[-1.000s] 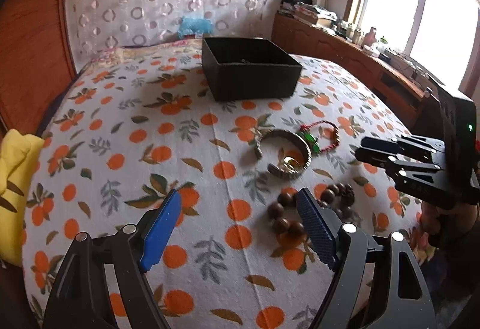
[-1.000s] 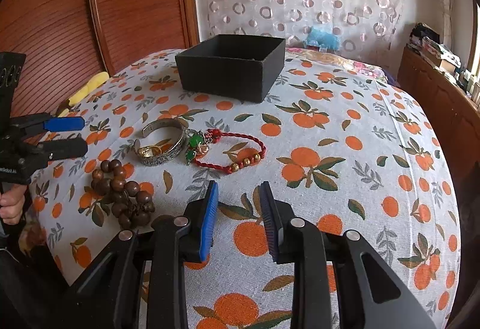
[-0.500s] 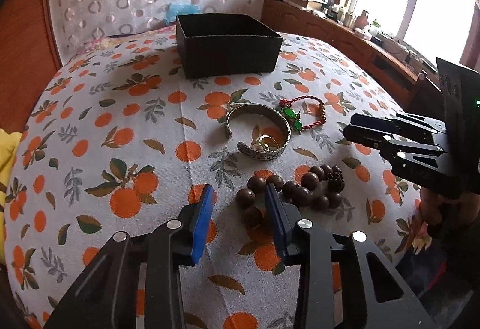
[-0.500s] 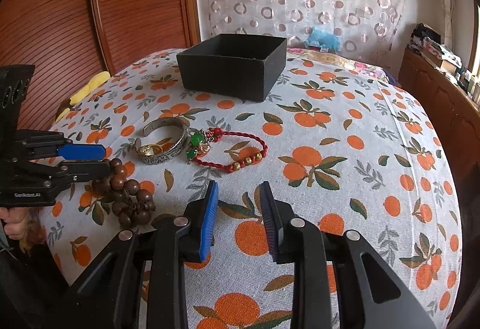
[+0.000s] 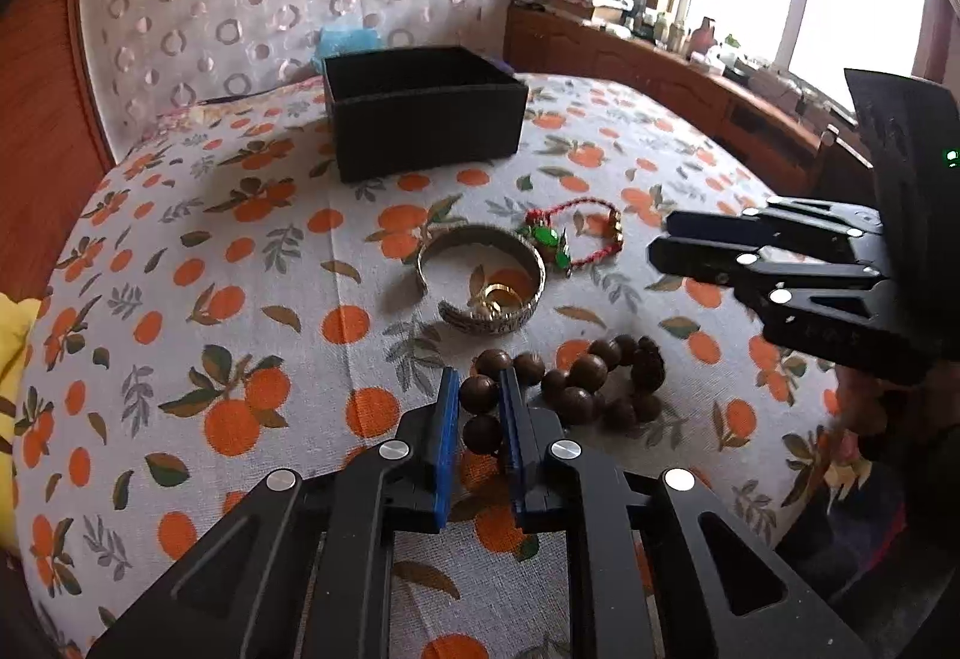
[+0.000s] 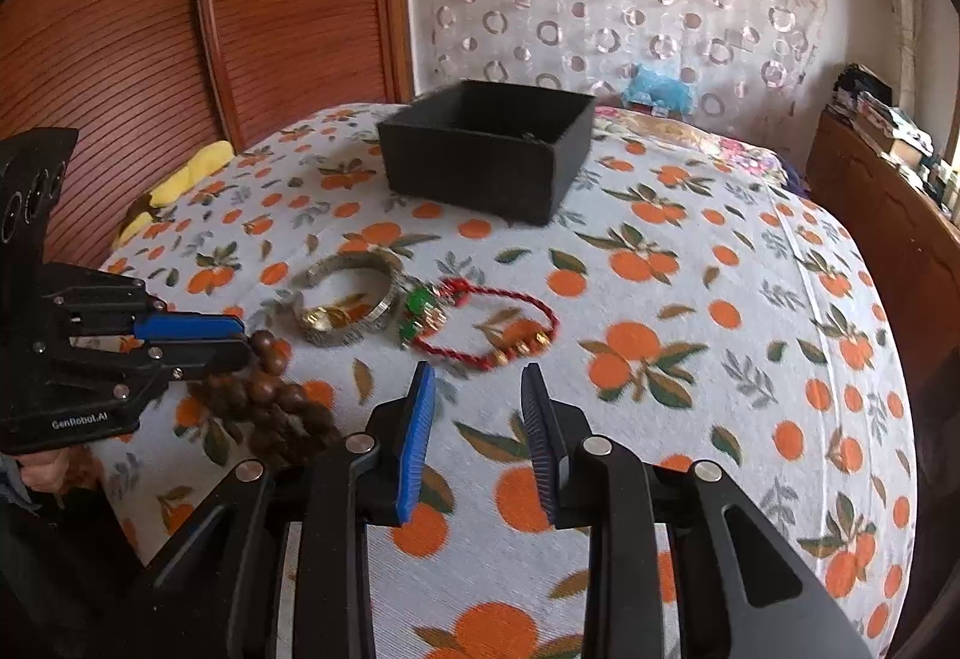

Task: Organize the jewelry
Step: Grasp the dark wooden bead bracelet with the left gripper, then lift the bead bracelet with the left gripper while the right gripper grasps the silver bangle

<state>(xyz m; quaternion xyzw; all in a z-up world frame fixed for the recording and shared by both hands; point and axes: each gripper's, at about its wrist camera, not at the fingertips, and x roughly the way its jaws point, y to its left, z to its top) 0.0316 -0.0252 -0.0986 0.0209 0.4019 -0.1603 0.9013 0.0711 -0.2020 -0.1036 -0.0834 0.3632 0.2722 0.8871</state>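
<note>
Within the last second the left gripper point(image 5: 478, 413) has narrowed from wide onto the wooden bead bracelet point(image 5: 570, 377), so lifting toward the black box point(image 5: 423, 119) looks next, while the right gripper point(image 6: 477, 407) hangs half-open and empty.

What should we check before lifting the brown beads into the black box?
1. Left hand-held gripper closed on the brown wooden bead bracelet: ok.
2. Grip firm enough to lift: cannot tell.
3. Square black box open on top: ok.
4. Room inside the box: cannot tell.
5. Silver cuff bangle apart from the beads: ok.
6. Right hand-held gripper open, holding nothing: ok.
</note>
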